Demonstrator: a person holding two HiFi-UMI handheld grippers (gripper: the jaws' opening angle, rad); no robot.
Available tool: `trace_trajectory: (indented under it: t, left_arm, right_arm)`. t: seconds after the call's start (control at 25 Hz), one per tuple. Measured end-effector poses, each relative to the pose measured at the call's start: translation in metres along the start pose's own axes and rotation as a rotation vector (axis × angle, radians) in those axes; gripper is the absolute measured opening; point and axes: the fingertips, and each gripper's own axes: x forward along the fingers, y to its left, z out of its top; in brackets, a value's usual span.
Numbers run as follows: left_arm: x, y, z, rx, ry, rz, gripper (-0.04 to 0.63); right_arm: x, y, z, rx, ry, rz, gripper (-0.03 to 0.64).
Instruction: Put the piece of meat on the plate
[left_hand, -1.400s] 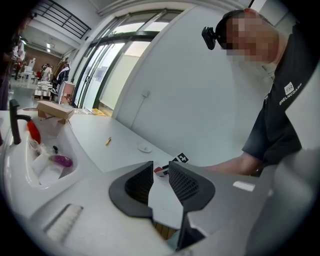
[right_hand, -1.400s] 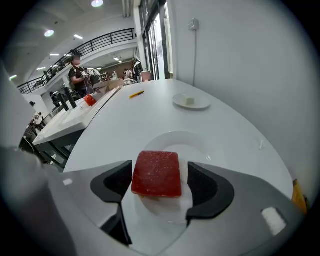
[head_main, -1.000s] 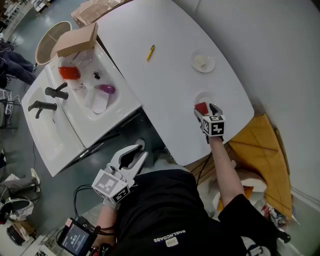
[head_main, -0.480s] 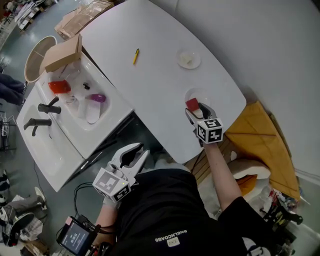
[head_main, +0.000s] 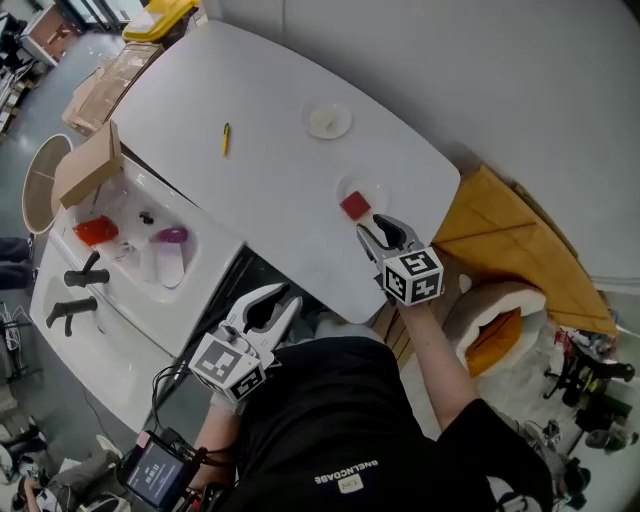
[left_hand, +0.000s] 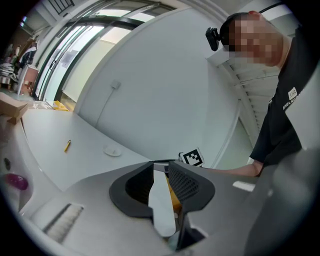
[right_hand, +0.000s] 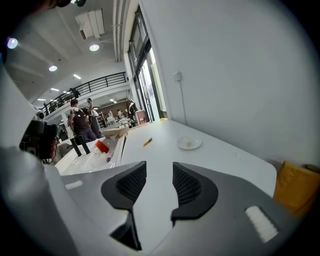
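The grey two-jaw left gripper (head_main: 266, 308) has its jaws narrowly apart and empty. The red, nearly square slab of meat (head_main: 354, 206) lies flat on the small round white plate (head_main: 374, 186), just beyond the right gripper (head_main: 384, 236). That gripper's jaws have just been closing and stand narrow, with nothing between them. The slab shows no clear long axis.

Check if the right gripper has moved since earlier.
Yes, the right gripper backed off the plate, leaving the meat; its jaws have just been closing, empty.
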Motion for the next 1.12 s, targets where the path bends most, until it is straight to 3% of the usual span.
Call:
trace_trajectory:
  t: [0.6, 0.88, 1.12]
  left_arm:
    - [0.054, -0.026, 0.008, 0.087, 0.113, -0.337, 0.101]
    - [0.074, -0.051, -0.008, 0.132, 0.219, -0.491, 0.101]
    - [0.089, -0.082, -0.023, 0.159, 0.265, -0.58, 0.101]
  right_arm:
    - [-0.091, 0.019, 0.01, 0.13, -0.182, -0.207, 0.138]
    - [-0.137, 0.032, -0.006, 0.213, -0.258, -0.315, 0.132]
    - [-0.171, 0.043, -0.032, 0.277, -0.299, -0.371, 0.126]
